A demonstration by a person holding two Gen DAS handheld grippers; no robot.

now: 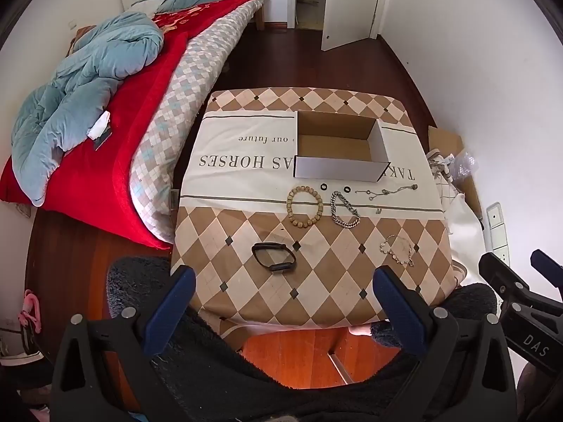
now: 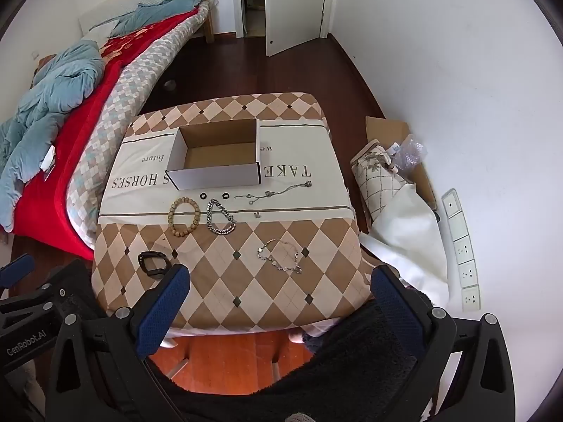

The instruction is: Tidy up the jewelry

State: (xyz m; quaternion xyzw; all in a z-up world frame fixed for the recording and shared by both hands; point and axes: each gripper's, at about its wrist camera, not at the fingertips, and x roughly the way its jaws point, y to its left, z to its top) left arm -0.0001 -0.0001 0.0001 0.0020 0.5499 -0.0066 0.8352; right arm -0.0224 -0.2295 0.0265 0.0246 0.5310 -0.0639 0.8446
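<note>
An open, empty cardboard box [image 1: 337,147] [image 2: 216,156] stands at the far side of a cloth-covered table [image 1: 246,299] [image 2: 228,292]. In front of it lie a wooden bead bracelet [image 1: 304,206] [image 2: 184,216], a silver chain bracelet [image 1: 345,208] [image 2: 220,217], two small black rings [image 1: 323,186] [image 2: 203,196], a thin chain [image 1: 385,191] [image 2: 274,191], a silver disc bracelet [image 1: 397,249] [image 2: 279,255] and a black band [image 1: 274,257] [image 2: 153,263]. My left gripper [image 1: 283,281] and right gripper [image 2: 279,281] are open and empty, both held before the table's near edge.
A bed [image 1: 105,123] with a red blanket and blue quilt runs along the left. Cardboard, a bag and white cloth [image 2: 397,193] lie on the floor to the right by the wall. Dark fuzzy fabric [image 1: 211,351] lies below the grippers.
</note>
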